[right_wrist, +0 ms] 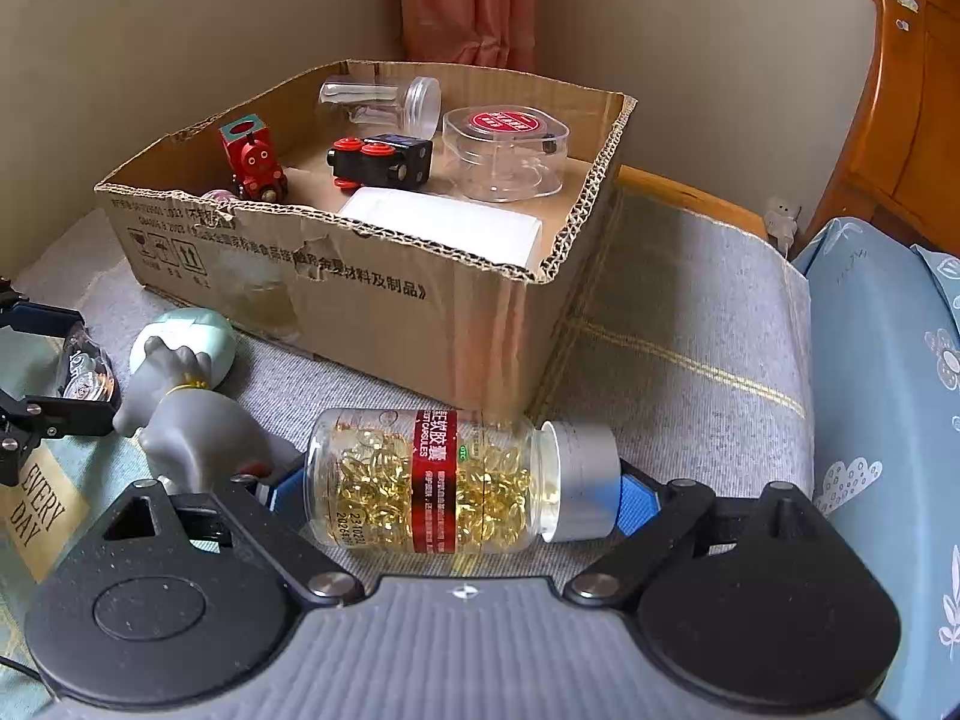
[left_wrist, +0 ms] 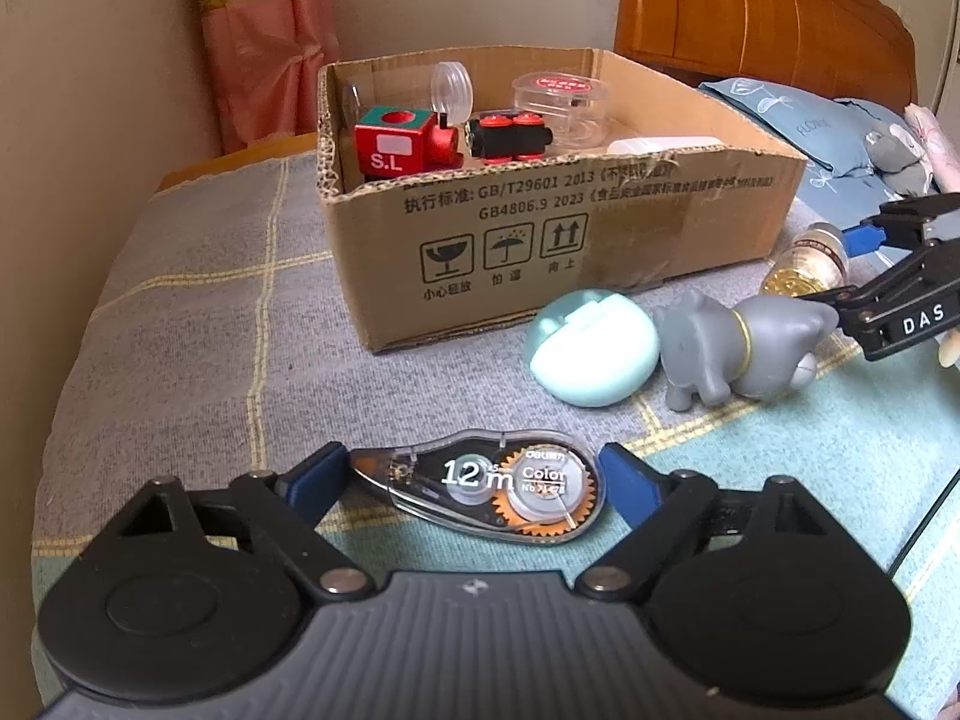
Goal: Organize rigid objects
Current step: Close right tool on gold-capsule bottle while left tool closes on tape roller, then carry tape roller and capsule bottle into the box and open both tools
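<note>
Left gripper first: one clear teardrop-shaped correction tape dispenser lies flat between its blue pads, tip at the left pad, round end at the right one, jaws fairly wide; whether the pads actually press I cannot tell. Over on the right gripper, one clear plastic capsule bottle with a red label and silver cap lies on its side across the fingers, base by the left pad, cap against the right pad; again, a real grip cannot be confirmed.

Just beyond and left of those right fingers, one grey rubbery toy animal with a gold collar lies tipped over, crowding the bottle's base. Beyond it, one pale mint rounded plastic case, touching the toy.

Farther ahead of both grippers stands one open brown cardboard box on the grey checked blanket. Inside, counting: one red wooden toy locomotive, one black toy wagon with red wheels, two clear plastic containers, a jar on its side and a round tub with a red label, and one white cylinder lying down.
</note>
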`<action>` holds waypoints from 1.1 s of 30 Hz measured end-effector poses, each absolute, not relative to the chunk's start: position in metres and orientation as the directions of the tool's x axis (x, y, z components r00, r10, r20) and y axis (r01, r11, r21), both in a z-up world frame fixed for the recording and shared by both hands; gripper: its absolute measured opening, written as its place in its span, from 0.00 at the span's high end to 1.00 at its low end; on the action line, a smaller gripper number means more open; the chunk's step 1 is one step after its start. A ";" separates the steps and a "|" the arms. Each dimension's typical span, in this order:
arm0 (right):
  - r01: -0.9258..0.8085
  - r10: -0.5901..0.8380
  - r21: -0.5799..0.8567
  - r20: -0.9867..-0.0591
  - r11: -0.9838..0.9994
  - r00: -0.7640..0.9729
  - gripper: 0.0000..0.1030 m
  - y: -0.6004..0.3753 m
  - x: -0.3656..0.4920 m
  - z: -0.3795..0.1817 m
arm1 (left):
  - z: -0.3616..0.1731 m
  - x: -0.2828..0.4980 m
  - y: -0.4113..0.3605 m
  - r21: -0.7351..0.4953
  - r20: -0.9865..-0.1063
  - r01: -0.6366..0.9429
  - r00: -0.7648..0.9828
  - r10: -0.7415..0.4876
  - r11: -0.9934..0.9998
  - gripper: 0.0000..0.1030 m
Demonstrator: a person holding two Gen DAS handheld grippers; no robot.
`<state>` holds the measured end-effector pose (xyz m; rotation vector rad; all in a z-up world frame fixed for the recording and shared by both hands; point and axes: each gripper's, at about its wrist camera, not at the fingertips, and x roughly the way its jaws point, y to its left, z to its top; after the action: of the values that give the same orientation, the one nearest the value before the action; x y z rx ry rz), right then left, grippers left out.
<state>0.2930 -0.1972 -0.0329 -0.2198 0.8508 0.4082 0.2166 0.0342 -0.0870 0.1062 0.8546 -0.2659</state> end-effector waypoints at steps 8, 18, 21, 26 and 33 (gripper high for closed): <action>-0.432 0.256 -0.022 -0.778 0.902 0.574 0.07 -0.202 0.284 -0.028 | -0.083 0.211 0.032 -0.005 -0.778 0.320 0.594 -0.206 0.947 0.14; -0.431 0.266 -0.009 -0.776 0.903 0.572 0.07 -0.218 0.267 -0.004 | -0.059 0.201 0.037 -0.018 -0.798 0.359 0.557 -0.230 0.933 0.14; -0.444 0.276 -0.012 -0.768 0.896 0.577 0.07 -0.220 0.262 0.008 | -0.045 0.201 0.037 -0.041 -0.798 0.372 0.546 -0.254 0.928 0.14; -0.476 0.317 -0.003 -0.741 0.880 0.592 0.07 -0.219 0.256 0.031 | -0.013 0.204 0.030 -0.038 -0.774 0.405 0.566 -0.283 0.914 0.14; -0.505 0.343 -0.034 -0.694 0.863 0.633 0.07 -0.211 0.265 0.061 | 0.027 0.226 0.009 -0.023 -0.712 0.448 0.620 -0.329 0.894 0.14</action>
<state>0.2649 -0.2111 0.0609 -0.2344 0.7407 0.4897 0.2256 0.0095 0.0267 0.1628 0.7836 -0.4494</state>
